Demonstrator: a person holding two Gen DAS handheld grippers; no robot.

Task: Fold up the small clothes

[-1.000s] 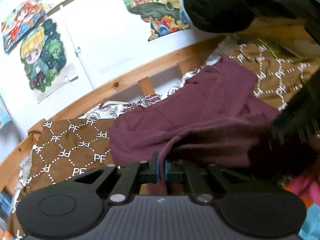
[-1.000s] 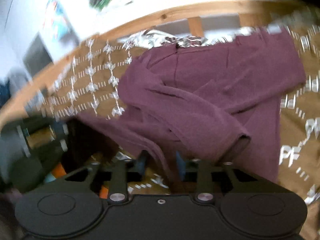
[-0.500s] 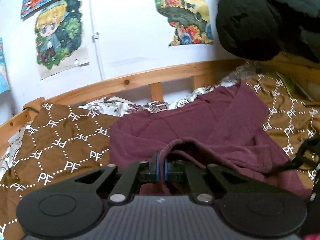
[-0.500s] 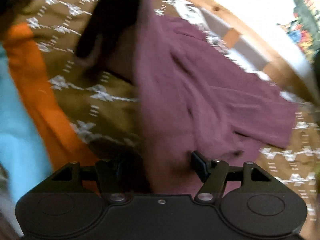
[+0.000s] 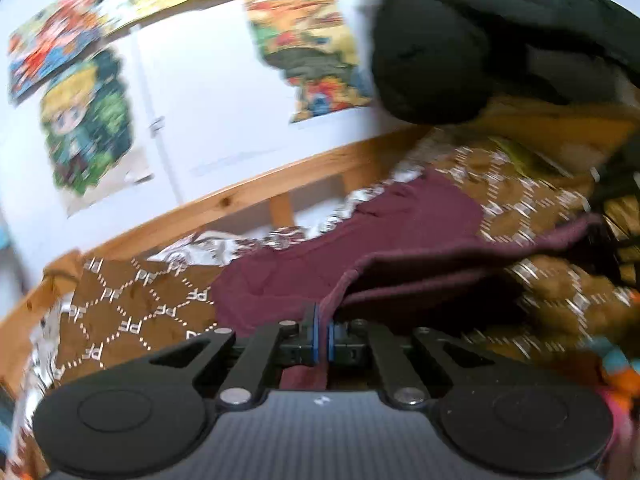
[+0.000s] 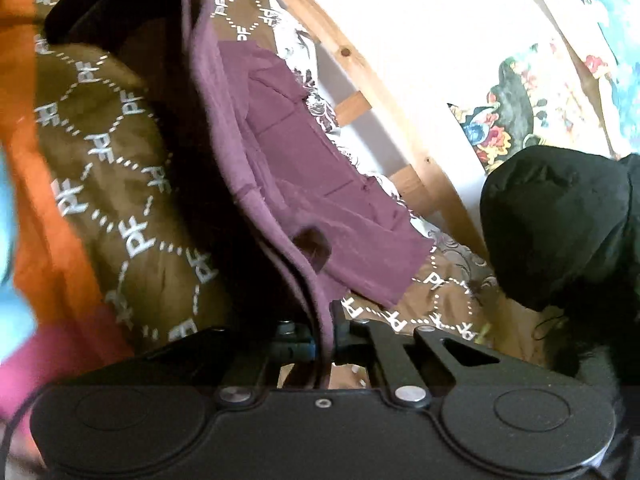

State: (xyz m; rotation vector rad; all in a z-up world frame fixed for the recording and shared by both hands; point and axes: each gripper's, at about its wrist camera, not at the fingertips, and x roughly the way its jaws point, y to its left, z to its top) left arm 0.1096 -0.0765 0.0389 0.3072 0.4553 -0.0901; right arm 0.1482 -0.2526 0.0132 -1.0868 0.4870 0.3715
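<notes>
A maroon garment (image 5: 384,236) lies on a brown blanket with white PF lettering (image 5: 132,312). My left gripper (image 5: 321,332) is shut on the garment's near hem, which rises into the jaws. In the right wrist view the same garment (image 6: 304,168) stretches away from my right gripper (image 6: 325,340), which is shut on another part of its edge. The edge between the two grippers is lifted and pulled taut above the blanket (image 6: 120,168). The other gripper shows dark at the top left of the right wrist view (image 6: 100,4).
A wooden bed rail (image 5: 248,200) runs behind the blanket, under a white wall with cartoon posters (image 5: 88,120). A black padded bundle (image 5: 432,52) hangs at the upper right. Orange, pink and blue fabrics (image 6: 44,184) lie beside the blanket.
My right gripper was open around the garment's edge and has shut on it. The edge is now lifted and stretched between both grippers. My left gripper has stayed shut on the hem.
</notes>
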